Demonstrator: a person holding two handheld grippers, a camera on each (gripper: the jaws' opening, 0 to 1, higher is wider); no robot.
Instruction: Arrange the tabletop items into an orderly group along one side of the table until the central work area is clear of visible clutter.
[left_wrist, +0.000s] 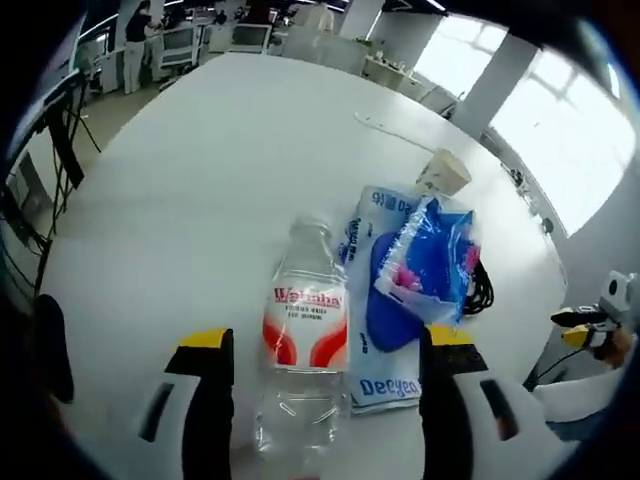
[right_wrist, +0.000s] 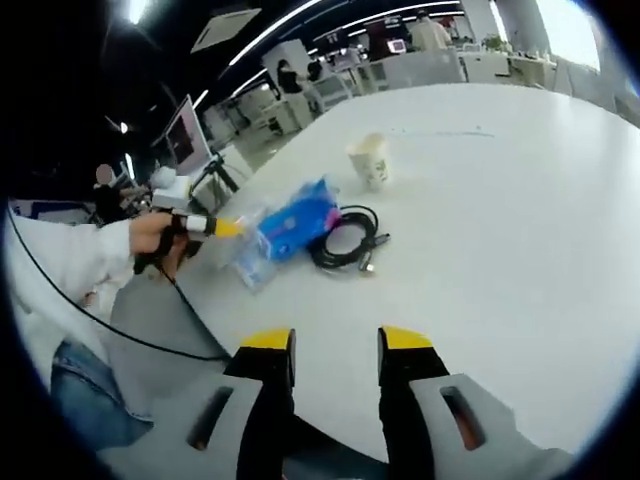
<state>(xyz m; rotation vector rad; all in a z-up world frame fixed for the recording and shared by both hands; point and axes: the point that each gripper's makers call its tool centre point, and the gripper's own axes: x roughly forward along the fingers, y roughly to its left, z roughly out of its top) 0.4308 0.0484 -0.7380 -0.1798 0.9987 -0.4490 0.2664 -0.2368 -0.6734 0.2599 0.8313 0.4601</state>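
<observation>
One clear water bottle (left_wrist: 303, 340), one paper cup (left_wrist: 441, 172), one coil of black cable (right_wrist: 346, 237), one bright blue bag (left_wrist: 428, 262) and one pale blue-and-white pack (left_wrist: 378, 300) are sitting together near one edge of the white desk (left_wrist: 200, 180).

The left claw (left_wrist: 328, 345) is pointing along the desk with its jaws standing wide apart, the bottle lying on its side between them, cap end away; whether the jaws are touching it I cannot tell. The right claw (right_wrist: 335, 345) is hovering over bare desk well apart from the group, jaws parted and gripping nothing.

The right gripper view is showing the full cable coil beside the blue bag, plus the person's hand (right_wrist: 160, 238) holding the left claw at the desk edge. The left gripper view is showing the bottle's red-and-white label.
</observation>
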